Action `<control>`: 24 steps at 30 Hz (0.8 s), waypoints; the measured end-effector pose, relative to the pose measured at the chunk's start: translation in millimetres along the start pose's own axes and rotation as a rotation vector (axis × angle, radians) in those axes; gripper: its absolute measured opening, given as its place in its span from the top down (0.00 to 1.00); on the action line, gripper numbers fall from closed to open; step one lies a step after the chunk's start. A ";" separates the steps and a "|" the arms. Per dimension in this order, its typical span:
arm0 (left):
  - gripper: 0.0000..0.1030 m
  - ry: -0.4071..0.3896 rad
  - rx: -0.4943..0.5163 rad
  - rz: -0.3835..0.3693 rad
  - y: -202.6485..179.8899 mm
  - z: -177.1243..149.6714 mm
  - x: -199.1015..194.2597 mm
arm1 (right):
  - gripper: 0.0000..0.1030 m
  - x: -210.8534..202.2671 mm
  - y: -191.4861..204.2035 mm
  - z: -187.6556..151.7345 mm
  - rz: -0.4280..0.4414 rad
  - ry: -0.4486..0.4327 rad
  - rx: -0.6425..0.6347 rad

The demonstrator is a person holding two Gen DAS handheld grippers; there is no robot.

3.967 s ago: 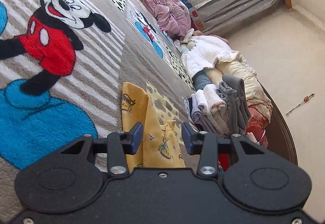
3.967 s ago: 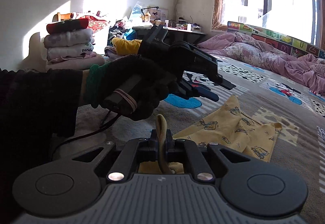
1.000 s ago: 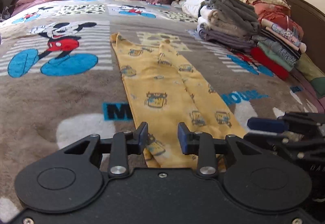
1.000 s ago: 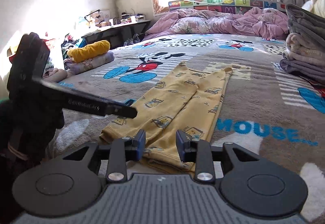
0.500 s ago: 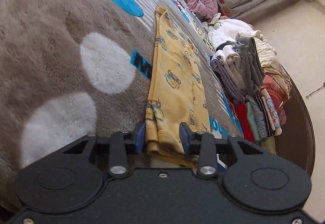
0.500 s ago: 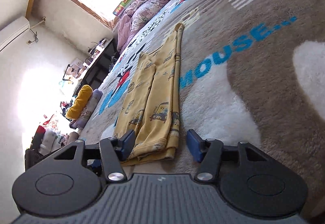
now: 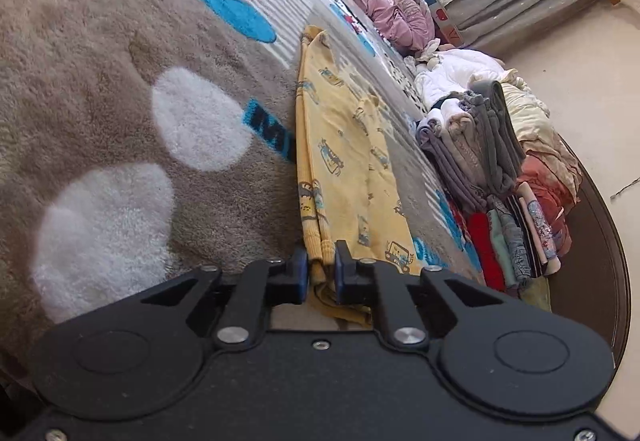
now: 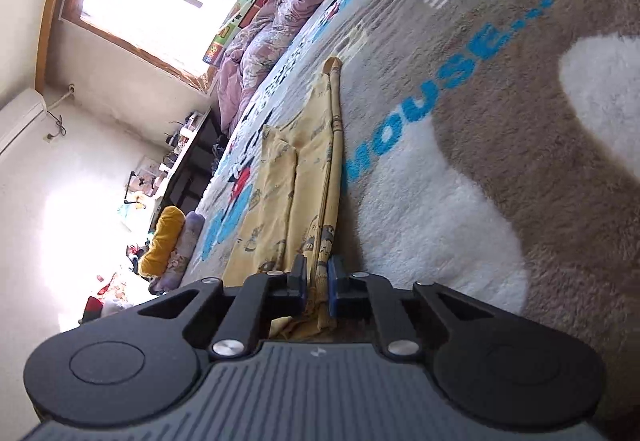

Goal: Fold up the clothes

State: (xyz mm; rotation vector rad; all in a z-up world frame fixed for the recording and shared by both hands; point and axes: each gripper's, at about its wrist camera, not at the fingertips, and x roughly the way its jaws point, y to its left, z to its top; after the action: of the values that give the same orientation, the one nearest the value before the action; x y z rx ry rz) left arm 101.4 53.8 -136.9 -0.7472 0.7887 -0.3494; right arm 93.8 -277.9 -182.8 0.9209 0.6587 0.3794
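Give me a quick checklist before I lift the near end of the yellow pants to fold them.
1. Left gripper just closed, pinching the pants near end: ok.
2. Right gripper just closed on the other near corner: ok.
3. Pants lie flat, legs together, on the blanket: ok.
4. Clothes stack clear of the pants: ok.
5. All layers caught in both grips: cannot tell.

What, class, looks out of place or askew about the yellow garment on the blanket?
Nothing stands out. The yellow garment lies long and flat on the blanket, folded lengthwise. The left gripper and right gripper have just been closing and now pinch its near corners.
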 end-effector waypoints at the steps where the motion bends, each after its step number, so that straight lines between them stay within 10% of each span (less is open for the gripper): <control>1: 0.90 0.013 0.027 0.008 -2.2 -4.1 -0.1 | 0.87 -4.4 2.3 -1.7 -0.004 0.010 -0.016; 3: 0.69 0.065 0.097 0.046 -4.8 -11.9 6.4 | 0.79 -3.1 4.6 -7.4 -0.043 0.055 -0.084; 8: 0.61 0.025 0.391 0.095 -30.9 -13.9 -13.2 | 0.70 -22.8 40.7 -16.5 -0.109 0.000 -0.432; 10: 0.56 -0.013 0.613 0.119 -44.8 -21.6 -23.3 | 0.49 -35.3 56.5 -20.9 -0.122 -0.045 -0.635; 16: 0.52 -0.022 1.152 0.274 -55.8 -57.3 -14.3 | 0.49 -31.9 72.7 -64.3 -0.293 0.036 -1.214; 24: 0.52 0.006 1.658 0.447 -40.3 -103.6 20.3 | 0.49 -14.6 70.6 -103.4 -0.404 0.047 -1.544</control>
State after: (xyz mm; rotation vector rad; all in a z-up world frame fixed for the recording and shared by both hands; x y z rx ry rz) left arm 37.2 -34.1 -167.1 0.9677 0.4120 -0.4569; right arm 12.0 -183.9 -163.8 -0.6824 0.3904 0.4110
